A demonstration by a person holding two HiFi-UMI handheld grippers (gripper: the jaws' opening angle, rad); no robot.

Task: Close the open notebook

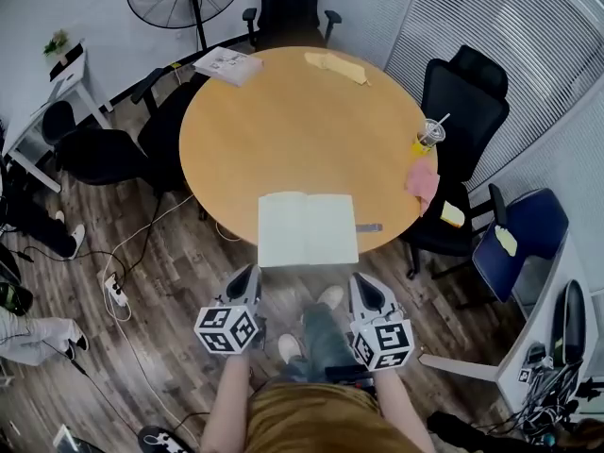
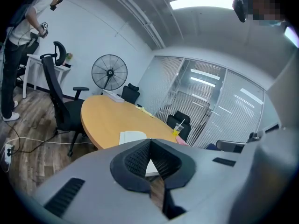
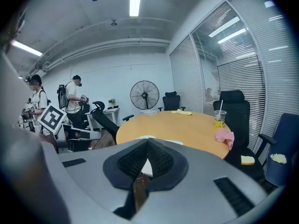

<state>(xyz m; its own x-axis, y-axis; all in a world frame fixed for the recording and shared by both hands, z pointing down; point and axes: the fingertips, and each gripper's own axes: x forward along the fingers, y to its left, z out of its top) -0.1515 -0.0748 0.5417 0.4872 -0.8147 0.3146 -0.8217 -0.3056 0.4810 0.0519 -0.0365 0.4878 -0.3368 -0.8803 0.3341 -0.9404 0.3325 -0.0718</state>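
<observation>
Two grippers nearest, left gripper (image 1: 251,274) and right gripper (image 1: 360,279), jaws pressed together on nothing, poised side by side short of the table (image 1: 283,130), probably for the approach. Just beyond, notebook (image 1: 308,228) spread flat at the near rim, pages up. Farther right, cup (image 1: 429,136), well clear.

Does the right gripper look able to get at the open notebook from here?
Likely yes: the notebook lies at the table's near edge, just ahead of the right gripper, with nothing between them.
</observation>
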